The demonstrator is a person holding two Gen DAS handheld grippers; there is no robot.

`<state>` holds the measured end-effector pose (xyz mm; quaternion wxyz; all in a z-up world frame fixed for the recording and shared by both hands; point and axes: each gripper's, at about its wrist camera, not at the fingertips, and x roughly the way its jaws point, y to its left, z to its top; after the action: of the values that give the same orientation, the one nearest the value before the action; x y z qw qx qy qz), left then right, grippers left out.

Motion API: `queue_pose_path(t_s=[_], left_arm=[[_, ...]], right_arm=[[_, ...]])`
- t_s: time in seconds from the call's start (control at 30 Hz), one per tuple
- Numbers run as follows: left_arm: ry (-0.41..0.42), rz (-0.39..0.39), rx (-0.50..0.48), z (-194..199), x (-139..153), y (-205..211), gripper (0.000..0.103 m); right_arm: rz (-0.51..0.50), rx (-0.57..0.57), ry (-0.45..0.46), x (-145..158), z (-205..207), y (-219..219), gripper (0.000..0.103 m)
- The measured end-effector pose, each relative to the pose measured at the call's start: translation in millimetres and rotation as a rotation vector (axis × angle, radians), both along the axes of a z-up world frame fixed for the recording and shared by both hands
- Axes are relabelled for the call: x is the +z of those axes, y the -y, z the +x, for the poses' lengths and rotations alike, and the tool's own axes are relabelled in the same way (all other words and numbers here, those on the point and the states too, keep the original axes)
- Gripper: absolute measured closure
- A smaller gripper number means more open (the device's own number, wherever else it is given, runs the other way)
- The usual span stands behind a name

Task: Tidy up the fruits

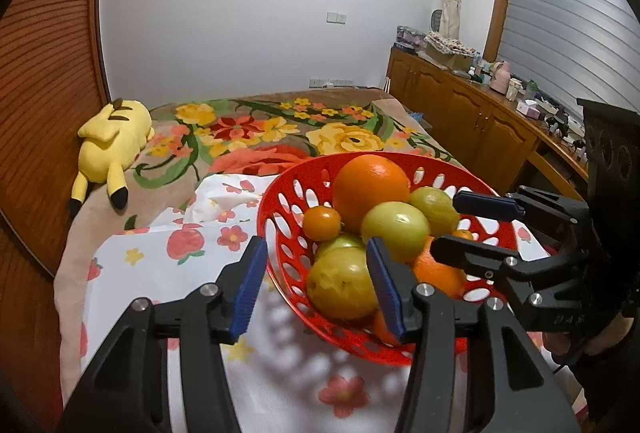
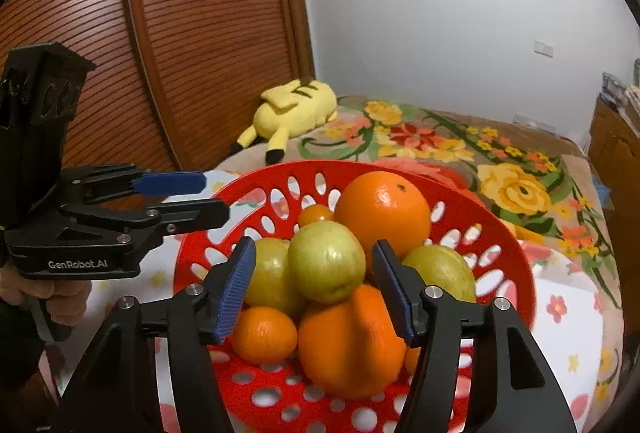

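Note:
A red perforated basket (image 1: 280,201) (image 2: 516,253) sits on a flowered white cloth on the bed. It holds a big orange (image 1: 370,191) (image 2: 382,209), several yellow-green fruits (image 1: 396,227) (image 2: 326,261), a pear-shaped orange fruit (image 2: 352,345) and small tangerines (image 1: 322,223) (image 2: 264,339). My left gripper (image 1: 316,285) is open, its jaws straddling the basket's near-left rim beside a green fruit (image 1: 340,283). My right gripper (image 2: 316,289) is open over the basket, jaws either side of the green fruit, not touching. Each gripper shows in the other's view, the right (image 1: 476,229) and the left (image 2: 188,197).
A yellow plush toy (image 1: 110,143) (image 2: 296,109) lies at the bed's far left by the slatted wooden wardrobe (image 2: 180,33). A floral blanket (image 1: 260,129) covers the bed. A wooden cabinet (image 1: 460,113) with clutter runs along the right wall.

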<state>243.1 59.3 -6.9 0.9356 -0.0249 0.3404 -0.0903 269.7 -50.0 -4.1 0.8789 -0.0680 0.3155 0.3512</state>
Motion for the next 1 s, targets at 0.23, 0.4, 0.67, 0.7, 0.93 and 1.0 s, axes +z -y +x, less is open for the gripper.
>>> queue_pose_path(t_s=[0.23, 0.4, 0.67, 0.7, 0.93, 1.0], left_arm=[[0.041, 0.01, -0.007, -32, 10, 12, 0.047], [0.075, 0.015, -0.013, -54, 17, 22, 0.042], [0.132, 0.013, -0.013, -81, 28, 26, 0.029], [0.14, 0.012, -0.011, -84, 30, 26, 0.022], [0.2, 0.023, 0.015, -107, 45, 28, 0.006], [0.213, 0.027, 0.026, -114, 50, 28, 0.006]], right_arm=[[0.022, -0.079, 0.045, 8, -34, 25, 0.031], [0.029, -0.132, 0.092, 13, -60, 39, 0.025], [0.045, -0.181, 0.157, 24, -92, 49, 0.015], [0.048, -0.186, 0.162, 25, -96, 51, 0.015], [0.073, -0.21, 0.206, 38, -117, 61, 0.013], [0.073, -0.217, 0.216, 42, -123, 63, 0.012]])
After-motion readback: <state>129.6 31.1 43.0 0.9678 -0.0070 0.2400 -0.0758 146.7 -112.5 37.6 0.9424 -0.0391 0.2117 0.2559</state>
